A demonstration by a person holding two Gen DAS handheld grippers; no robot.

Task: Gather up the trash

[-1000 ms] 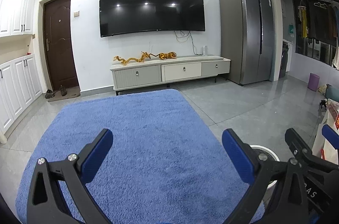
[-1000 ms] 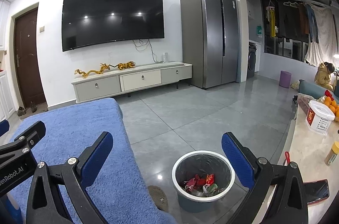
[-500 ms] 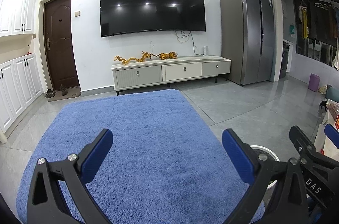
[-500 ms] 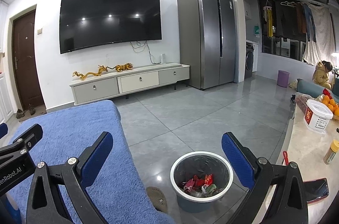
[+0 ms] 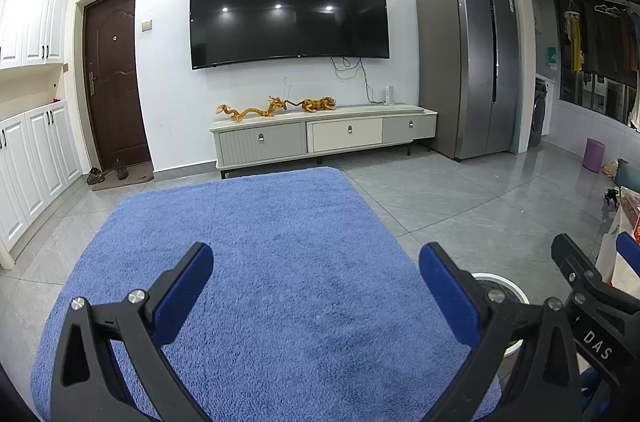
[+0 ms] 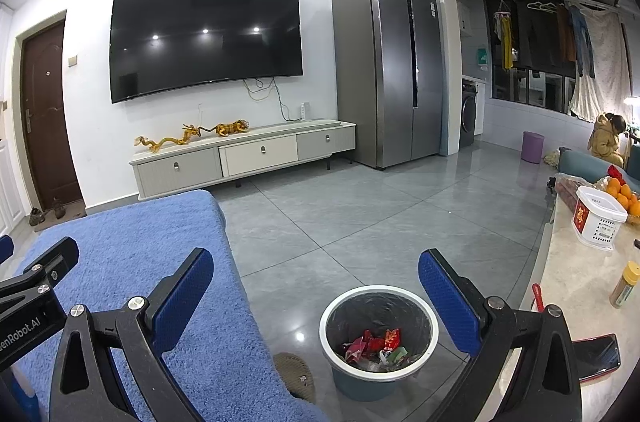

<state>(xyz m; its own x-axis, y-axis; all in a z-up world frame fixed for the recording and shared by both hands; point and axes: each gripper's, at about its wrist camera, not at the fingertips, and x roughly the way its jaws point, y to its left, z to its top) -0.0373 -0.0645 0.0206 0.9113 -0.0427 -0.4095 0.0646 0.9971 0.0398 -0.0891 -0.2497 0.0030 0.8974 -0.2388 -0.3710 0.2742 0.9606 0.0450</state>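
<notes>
A round bin with a white rim (image 6: pixel 378 336) stands on the grey floor between a blue plush surface (image 6: pixel 160 282) and a light table. Red and green wrappers (image 6: pixel 376 346) lie inside it. My right gripper (image 6: pixel 316 292) is open and empty, held above and just behind the bin. My left gripper (image 5: pixel 316 286) is open and empty over the blue plush surface (image 5: pixel 260 262). The bin's rim (image 5: pixel 500 282) peeks out behind the left gripper's right finger. No loose trash shows on the blue surface.
A light table (image 6: pixel 576 286) at the right holds a white basket (image 6: pixel 598 220), oranges (image 6: pixel 620 190), a spice jar (image 6: pixel 624 284) and a phone (image 6: pixel 598 358). A slipper (image 6: pixel 294 374) lies by the bin. TV stand (image 5: pixel 320 138), fridge (image 5: pixel 464 62) and a seated person (image 6: pixel 608 140) are far off.
The right gripper's view has shifted slightly, so the bin sits a little further left. The right gripper has drifted a little rightward in the left view. Both stay open.
</notes>
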